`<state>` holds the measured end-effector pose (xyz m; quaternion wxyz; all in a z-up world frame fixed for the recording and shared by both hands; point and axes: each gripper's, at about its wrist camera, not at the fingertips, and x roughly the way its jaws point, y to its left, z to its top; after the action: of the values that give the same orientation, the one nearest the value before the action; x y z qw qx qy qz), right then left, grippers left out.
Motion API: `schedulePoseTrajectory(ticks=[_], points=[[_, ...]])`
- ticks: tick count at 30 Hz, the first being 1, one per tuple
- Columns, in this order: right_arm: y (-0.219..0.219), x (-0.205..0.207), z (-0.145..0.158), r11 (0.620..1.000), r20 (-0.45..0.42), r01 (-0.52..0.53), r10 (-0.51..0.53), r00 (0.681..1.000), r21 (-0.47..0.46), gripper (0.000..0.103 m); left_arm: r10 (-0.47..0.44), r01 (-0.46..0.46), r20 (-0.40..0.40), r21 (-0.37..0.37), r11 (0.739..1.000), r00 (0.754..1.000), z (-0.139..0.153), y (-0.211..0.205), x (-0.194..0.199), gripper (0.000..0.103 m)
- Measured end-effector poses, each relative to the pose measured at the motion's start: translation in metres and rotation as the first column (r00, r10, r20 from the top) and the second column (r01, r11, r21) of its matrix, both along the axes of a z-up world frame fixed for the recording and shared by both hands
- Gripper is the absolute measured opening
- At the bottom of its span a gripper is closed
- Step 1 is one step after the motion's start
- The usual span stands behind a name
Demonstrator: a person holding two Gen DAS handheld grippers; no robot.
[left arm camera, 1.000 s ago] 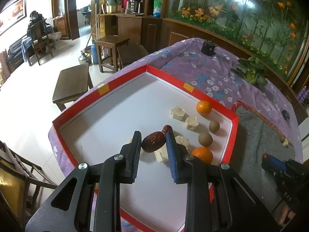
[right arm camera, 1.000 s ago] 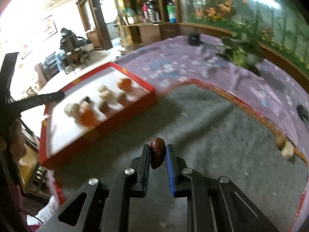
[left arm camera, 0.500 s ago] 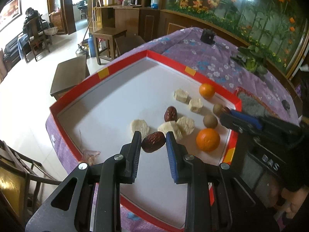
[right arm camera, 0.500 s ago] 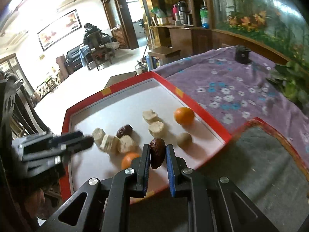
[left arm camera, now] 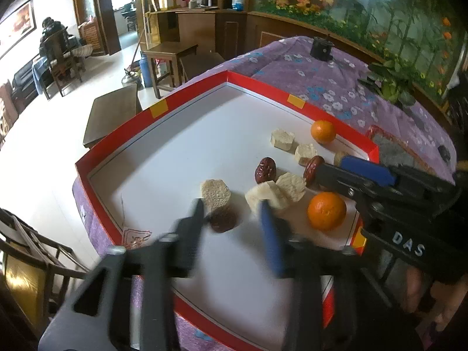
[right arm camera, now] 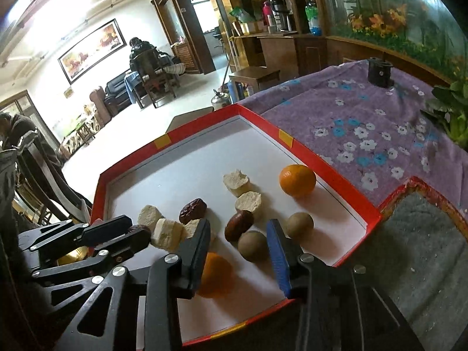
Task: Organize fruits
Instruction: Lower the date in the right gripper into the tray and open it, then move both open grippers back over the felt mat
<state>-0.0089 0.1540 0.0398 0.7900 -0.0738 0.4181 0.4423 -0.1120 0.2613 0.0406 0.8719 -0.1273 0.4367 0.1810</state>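
A red-rimmed white tray [left arm camera: 187, 102] [right arm camera: 321, 158] holds two oranges [right arm camera: 297, 180] [right arm camera: 215, 275], two brown round fruits [right arm camera: 253, 245], several pale chunks [left arm camera: 216, 191] and dark red dates. My left gripper [left arm camera: 231, 209] is blurred, its jaws opening over a date [left arm camera: 223, 220] that lies on the tray floor beside the left finger. My right gripper [right arm camera: 238, 228] hangs over the tray's near right part, jaws opening, and its date [right arm camera: 238, 225] rests loose on the tray between them. A third date [right arm camera: 193, 210] lies among the chunks.
The tray sits on a purple flowered cloth [right arm camera: 365, 122]. A grey mat [right arm camera: 424, 248] with a red border lies to its right. A small black object [right arm camera: 380, 73] and a green plant [right arm camera: 450, 111] are farther back. A wooden chair [left arm camera: 26, 257] stands off the table's near left corner.
My right gripper came from over the grey mat to the tray carrying a date. Both grippers then spread their jaws, and each date now lies on the tray.
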Motion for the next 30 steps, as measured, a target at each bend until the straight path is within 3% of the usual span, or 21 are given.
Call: schedulePoseTrajectory(ticks=[9, 14, 30], points=[[-0.046, -0.016, 0.014, 0.997, 0.045, 0.079, -0.08, 0.996, 0.027, 0.038, -0.012, 0.008, 0.051, 0.082, 0.997, 0.999, 0.016, -0.024, 0.001, 0.062], [-0.086, -0.027, 0.025, 0.986, 0.095, 0.165, -0.167, 0.981, 0.035, 0.042, -0.049, 0.043, 0.066, 0.083, 0.996, 0.997, 0.021, -0.049, 0.008, 0.062], [-0.234, -0.025, 0.022, 0.884, 0.127, 0.467, -0.461, 0.878, -0.017, 0.049, -0.282, 0.273, 0.109, 0.09, 0.958, 0.953, 0.032, -0.164, 0.051, 0.062]])
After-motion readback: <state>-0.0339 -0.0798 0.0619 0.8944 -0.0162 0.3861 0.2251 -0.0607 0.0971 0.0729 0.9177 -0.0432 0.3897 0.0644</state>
